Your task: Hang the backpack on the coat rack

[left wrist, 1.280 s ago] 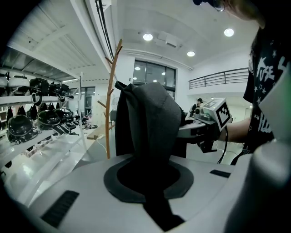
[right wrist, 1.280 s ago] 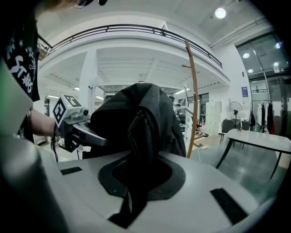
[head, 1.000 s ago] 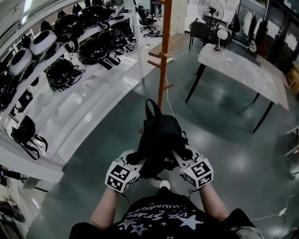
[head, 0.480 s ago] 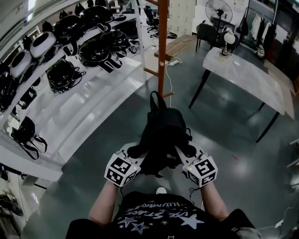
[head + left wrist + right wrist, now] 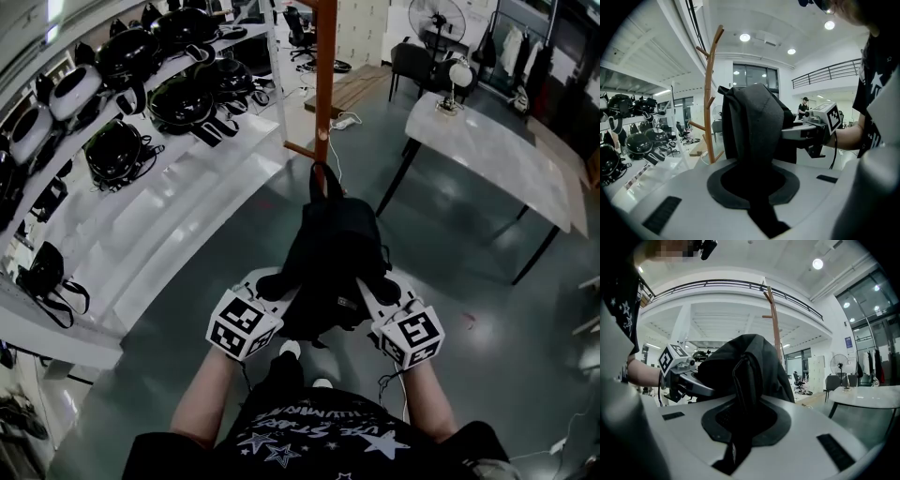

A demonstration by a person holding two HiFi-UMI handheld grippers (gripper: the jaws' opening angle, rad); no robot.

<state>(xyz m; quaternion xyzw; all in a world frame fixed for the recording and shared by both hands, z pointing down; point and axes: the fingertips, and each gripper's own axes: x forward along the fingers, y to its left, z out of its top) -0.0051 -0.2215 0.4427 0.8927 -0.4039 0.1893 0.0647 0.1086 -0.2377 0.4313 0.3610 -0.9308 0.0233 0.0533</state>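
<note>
Under both claws: glossy grey-green floor (image 5: 450, 272). Left of left claw (image 5: 274, 289), running away forward: long white shelving (image 5: 178, 202), loaded with black and white helmets (image 5: 183, 98). Right and ahead of right claw (image 5: 377, 292): white bench (image 5: 497, 155) on dark legs, carrying a small lamp (image 5: 457, 77). Straight ahead of both claws: wooden coat rack (image 5: 324, 94), upright pole with short angled pegs, one low peg sticking out to the left. Between the claws, held clear of the floor: black backpack (image 5: 333, 248), top carry loop pointing forward at the rack pole. Loop overlapping the lower pole in the head view. From the left gripper view, rack beyond the backpack and off to its left, apart, so not on any peg yet. Left claw pinched tight on dark fabric at the backpack's lower left side, cloth filling the gap between the jaws. Right claw likewise squeezed onto a strap and fabric at the lower right side. Each claw visible in the other's view, across the backpack. Behind the claws: bare forearms (image 5: 202, 403) and a dark star-print shirt (image 5: 319, 441). Far left and behind left claw, on a lower shelf: small black bag (image 5: 42, 272) with loose straps. Far ahead-right of right claw, past the bench: pedestal fan (image 5: 439, 17).
</note>
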